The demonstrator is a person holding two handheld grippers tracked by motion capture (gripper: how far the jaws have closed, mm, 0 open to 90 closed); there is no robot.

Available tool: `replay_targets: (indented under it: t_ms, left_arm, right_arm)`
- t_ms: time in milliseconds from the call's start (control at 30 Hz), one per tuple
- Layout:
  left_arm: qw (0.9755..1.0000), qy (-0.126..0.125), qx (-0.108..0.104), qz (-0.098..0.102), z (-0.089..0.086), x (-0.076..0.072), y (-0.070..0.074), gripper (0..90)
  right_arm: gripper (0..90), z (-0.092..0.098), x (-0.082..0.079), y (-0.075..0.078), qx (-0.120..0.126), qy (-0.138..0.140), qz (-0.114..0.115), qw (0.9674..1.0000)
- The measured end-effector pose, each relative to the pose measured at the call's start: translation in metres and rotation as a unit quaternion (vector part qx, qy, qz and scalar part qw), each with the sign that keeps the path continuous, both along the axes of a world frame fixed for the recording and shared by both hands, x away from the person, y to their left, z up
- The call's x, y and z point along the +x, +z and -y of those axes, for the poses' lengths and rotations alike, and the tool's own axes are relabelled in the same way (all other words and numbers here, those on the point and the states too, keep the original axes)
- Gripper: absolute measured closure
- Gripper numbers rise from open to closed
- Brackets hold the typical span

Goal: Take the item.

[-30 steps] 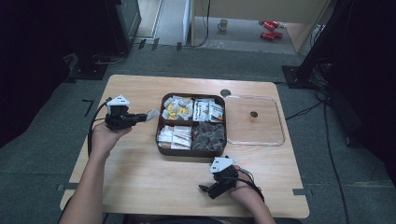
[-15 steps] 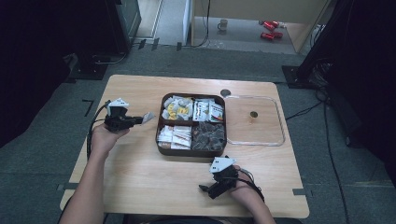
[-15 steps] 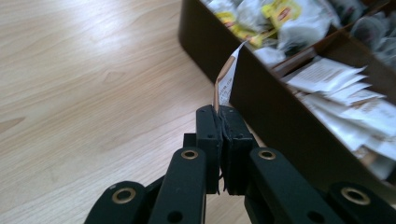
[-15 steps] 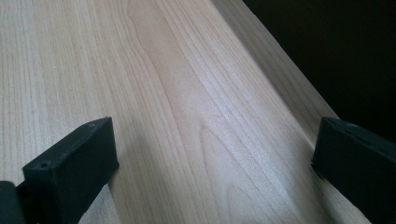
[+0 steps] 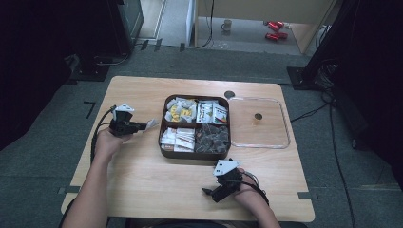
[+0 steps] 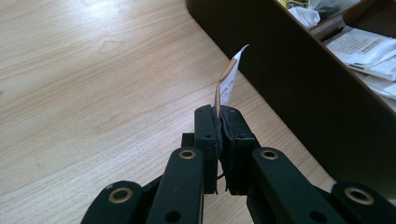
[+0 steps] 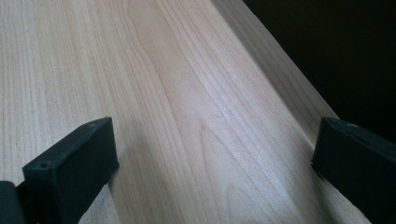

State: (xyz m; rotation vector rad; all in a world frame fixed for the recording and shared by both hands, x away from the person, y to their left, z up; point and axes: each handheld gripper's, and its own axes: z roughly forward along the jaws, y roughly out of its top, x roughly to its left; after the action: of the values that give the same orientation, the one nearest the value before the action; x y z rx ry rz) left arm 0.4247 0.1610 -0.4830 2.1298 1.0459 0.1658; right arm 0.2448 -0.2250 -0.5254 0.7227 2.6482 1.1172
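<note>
My left gripper is shut on a small white sachet, held just left of a brown four-part tray and above the wooden table. The tray holds white sachets, yellow-printed packets and dark wrapped pieces. Its dark outer wall rises close to the right of the sachet in the left gripper view. My right gripper rests low near the table's front edge, open, with bare wood between its jaws.
A clear plastic lid with a small round knob lies right of the tray. The table's front edge runs close beside the right gripper. On the floor beyond the table are a cup and red items.
My left gripper has drawn back leftward from the tray's side with the sachet in it. The right gripper has not moved.
</note>
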Motion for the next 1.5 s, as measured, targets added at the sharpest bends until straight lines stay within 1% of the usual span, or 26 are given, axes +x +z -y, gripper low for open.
replay_targets:
  t_ms: [33, 67, 133, 167, 233, 267, 300, 333, 367, 433, 500, 533, 567, 600, 733, 1033, 1100, 1167, 1300, 1367, 1433, 1467, 1500]
  left_arm:
    - [1.0, -0.005, -0.001, -0.004, 0.002, -0.001, -0.002, 84.8]
    - [0.9999, -0.01, 0.006, -0.005, 0.004, -0.001, -0.004, 83.0]
    - [0.9998, -0.015, 0.01, -0.007, 0.006, -0.002, -0.005, 79.4]
    - [0.9999, -0.014, 0.009, -0.005, 0.007, -0.002, -0.005, 79.1]
    - [0.9999, -0.013, 0.002, -0.011, 0.007, -0.001, -0.006, 77.9]
    - [0.9998, -0.014, 0.002, -0.015, 0.007, -0.001, -0.007, 74.4]
    - [0.9996, -0.015, 0.007, -0.025, 0.008, 0.0, -0.009, 70.1]
    - [0.9995, -0.016, 0.01, -0.026, 0.009, 0.0, -0.01, 67.2]
    - [0.9995, -0.017, 0.013, -0.023, 0.009, -0.001, -0.01, 65.0]
    - [0.9998, -0.015, 0.01, -0.013, 0.01, -0.002, -0.009, 63.4]
    - [0.9997, -0.016, 0.007, -0.018, 0.01, -0.003, -0.009, 58.7]
    - [0.9995, -0.018, 0.008, -0.023, 0.01, -0.003, -0.01, 56.4]
    - [0.9995, -0.016, 0.012, -0.023, 0.01, -0.003, -0.01, 54.8]
    - [0.9996, -0.015, 0.012, -0.02, 0.009, -0.004, -0.009, 54.1]
    - [0.9999, -0.003, -0.006, -0.008, 0.002, -0.006, -0.003, 52.6]
    - [0.9996, 0.016, -0.021, 0.013, -0.013, -0.012, 0.008, 49.0]
    - [0.9994, 0.021, -0.026, 0.014, -0.017, -0.013, 0.01, 47.7]
    - [0.9992, 0.025, -0.025, 0.017, -0.021, -0.014, 0.01, 47.1]
    - [0.9993, 0.022, -0.021, 0.02, -0.026, -0.016, 0.01, 46.9]
    - [0.9992, 0.028, -0.017, 0.021, -0.031, -0.017, 0.01, 46.9]
    - [0.9992, 0.031, -0.017, 0.02, -0.034, -0.017, 0.01, 46.5]
    - [0.9989, 0.038, -0.019, 0.022, -0.039, -0.018, 0.01, 46.4]
    - [0.9989, 0.038, -0.019, 0.022, -0.039, -0.018, 0.01, 46.4]
  right_arm:
    - [0.0, 0.0, 0.0, 0.0, 0.0, 0.0, 0.0, 1.0]
    - [0.0, 0.0, 0.0, 0.0, 0.0, 0.0, 0.0, 1.0]
    - [0.0, 0.0, 0.0, 0.0, 0.0, 0.0, 0.0, 1.0]
    - [0.0, 0.0, 0.0, 0.0, 0.0, 0.0, 0.0, 1.0]
    - [0.0, 0.0, 0.0, 0.0, 0.0, 0.0, 0.0, 1.0]
    - [0.0, 0.0, 0.0, 0.0, 0.0, 0.0, 0.0, 1.0]
    - [0.0, 0.0, 0.0, 0.0, 0.0, 0.0, 0.0, 1.0]
    - [0.0, 0.0, 0.0, 0.0, 0.0, 0.0, 0.0, 1.0]
    - [0.0, 0.0, 0.0, 0.0, 0.0, 0.0, 0.0, 1.0]
    - [0.0, 0.0, 0.0, 0.0, 0.0, 0.0, 0.0, 1.0]
    - [0.0, 0.0, 0.0, 0.0, 0.0, 0.0, 0.0, 1.0]
    - [0.0, 0.0, 0.0, 0.0, 0.0, 0.0, 0.0, 1.0]
    - [0.0, 0.0, 0.0, 0.0, 0.0, 0.0, 0.0, 1.0]
    - [0.0, 0.0, 0.0, 0.0, 0.0, 0.0, 0.0, 1.0]
    - [0.0, 0.0, 0.0, 0.0, 0.0, 0.0, 0.0, 1.0]
    - [0.0, 0.0, 0.0, 0.0, 0.0, 0.0, 0.0, 1.0]
    - [0.0, 0.0, 0.0, 0.0, 0.0, 0.0, 0.0, 1.0]
    - [0.0, 0.0, 0.0, 0.0, 0.0, 0.0, 0.0, 1.0]
    - [0.0, 0.0, 0.0, 0.0, 0.0, 0.0, 0.0, 1.0]
    - [0.0, 0.0, 0.0, 0.0, 0.0, 0.0, 0.0, 1.0]
    - [0.0, 0.0, 0.0, 0.0, 0.0, 0.0, 0.0, 1.0]
    - [0.0, 0.0, 0.0, 0.0, 0.0, 0.0, 0.0, 1.0]
    - [0.0, 0.0, 0.0, 0.0, 0.0, 0.0, 0.0, 1.0]
